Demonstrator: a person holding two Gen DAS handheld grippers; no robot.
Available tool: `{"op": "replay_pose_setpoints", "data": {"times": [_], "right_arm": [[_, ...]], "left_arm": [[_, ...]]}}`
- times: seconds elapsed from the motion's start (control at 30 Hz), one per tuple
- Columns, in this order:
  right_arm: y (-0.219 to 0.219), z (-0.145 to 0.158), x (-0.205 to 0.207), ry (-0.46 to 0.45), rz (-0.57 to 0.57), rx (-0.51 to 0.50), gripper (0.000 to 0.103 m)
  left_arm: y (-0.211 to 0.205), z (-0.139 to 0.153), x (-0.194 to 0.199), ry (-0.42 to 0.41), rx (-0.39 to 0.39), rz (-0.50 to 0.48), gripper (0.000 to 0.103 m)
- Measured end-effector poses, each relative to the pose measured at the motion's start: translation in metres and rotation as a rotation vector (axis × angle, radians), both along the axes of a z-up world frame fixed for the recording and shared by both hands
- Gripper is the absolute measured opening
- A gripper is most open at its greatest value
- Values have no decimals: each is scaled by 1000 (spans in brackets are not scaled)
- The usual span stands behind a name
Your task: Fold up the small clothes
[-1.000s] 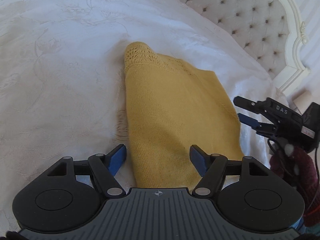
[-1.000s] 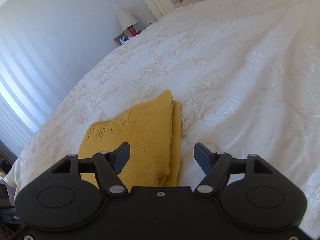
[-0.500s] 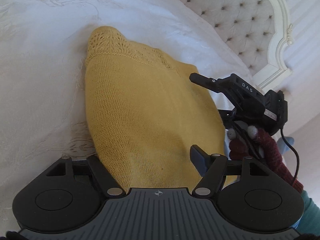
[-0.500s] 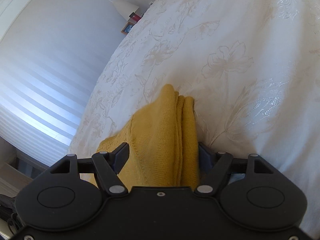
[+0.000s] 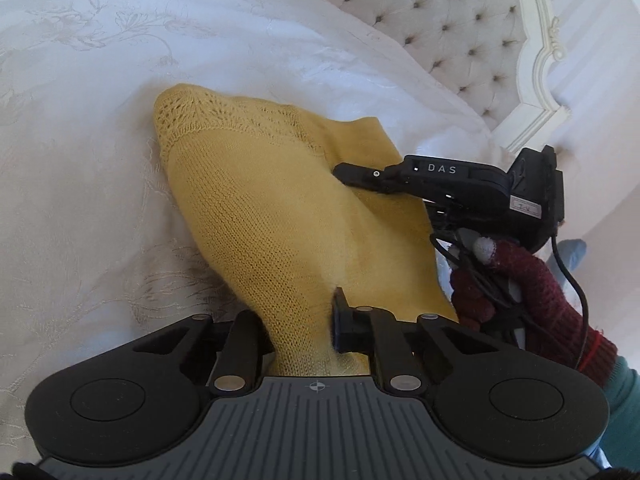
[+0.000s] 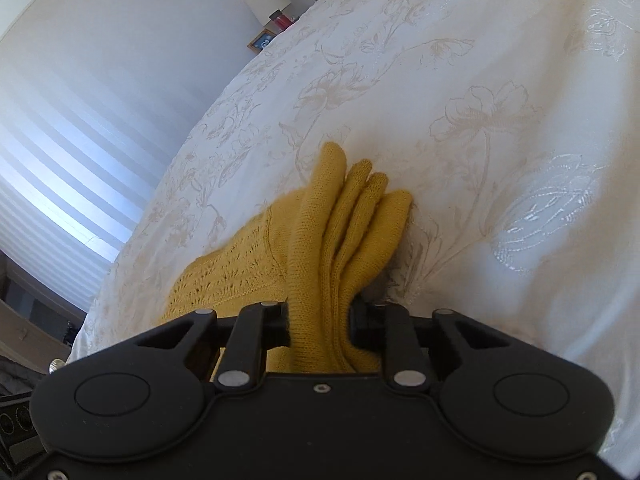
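A folded yellow knit garment [image 5: 272, 216] with a lace-pattern hem lies on the white bedspread [image 5: 80, 160]. My left gripper [image 5: 298, 324] is shut on its near edge, the knit bunched between the fingers. My right gripper [image 6: 320, 322] is shut on the stacked folded layers [image 6: 348, 208] at the garment's side edge. In the left wrist view the right gripper [image 5: 360, 174] reaches in from the right over the cloth, held by a hand in a dark red glove [image 5: 520, 280].
A tufted headboard [image 5: 440, 20] with a white carved frame stands at the back right. In the right wrist view a bedside lamp [image 6: 268, 0] and a small picture frame [image 6: 262, 40] stand beyond the bed's far edge, beside a striped wall.
Both grippers moved in onto the garment and closed on it; a second ago both were open and short of the cloth. The gripped edges are now bunched up.
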State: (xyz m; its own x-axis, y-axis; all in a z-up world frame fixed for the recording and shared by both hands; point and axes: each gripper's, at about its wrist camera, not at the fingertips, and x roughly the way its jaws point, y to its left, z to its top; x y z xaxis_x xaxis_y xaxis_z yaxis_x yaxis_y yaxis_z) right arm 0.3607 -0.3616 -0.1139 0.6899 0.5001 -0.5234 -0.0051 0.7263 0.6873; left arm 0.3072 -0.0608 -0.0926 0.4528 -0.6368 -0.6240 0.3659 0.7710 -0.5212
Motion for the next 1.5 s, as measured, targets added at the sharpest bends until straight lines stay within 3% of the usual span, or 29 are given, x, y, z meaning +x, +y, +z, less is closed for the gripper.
{"op": "replay_pose_setpoints", "data": {"times": [0.27, 0.63, 0.77, 0.97, 1.13, 1.2, 1.37, 1.5], "right_arm": [[36, 31, -47, 32, 18, 4, 30], [106, 35, -153, 103, 134, 52, 30], [133, 38, -185, 83, 202, -47, 32], [152, 37, -217, 26, 121, -332, 46], [146, 34, -239, 15, 15, -373, 58], [143, 33, -246, 12, -25, -356, 58], [147, 53, -271, -57, -98, -398, 58], [163, 73, -286, -91, -66, -423, 59]], "left_arm": [[32, 25, -40, 34, -24, -7, 14], [91, 37, -153, 111, 14, -9, 14], [104, 27, -185, 141, 30, 9, 15], [115, 1, -208, 151, 164, 87, 24], [118, -2, -220, 110, 219, 108, 30], [118, 3, -227, 75, 244, 122, 31], [117, 31, -240, -85, 317, 172, 32], [114, 47, -232, -182, 318, 204, 37]]}}
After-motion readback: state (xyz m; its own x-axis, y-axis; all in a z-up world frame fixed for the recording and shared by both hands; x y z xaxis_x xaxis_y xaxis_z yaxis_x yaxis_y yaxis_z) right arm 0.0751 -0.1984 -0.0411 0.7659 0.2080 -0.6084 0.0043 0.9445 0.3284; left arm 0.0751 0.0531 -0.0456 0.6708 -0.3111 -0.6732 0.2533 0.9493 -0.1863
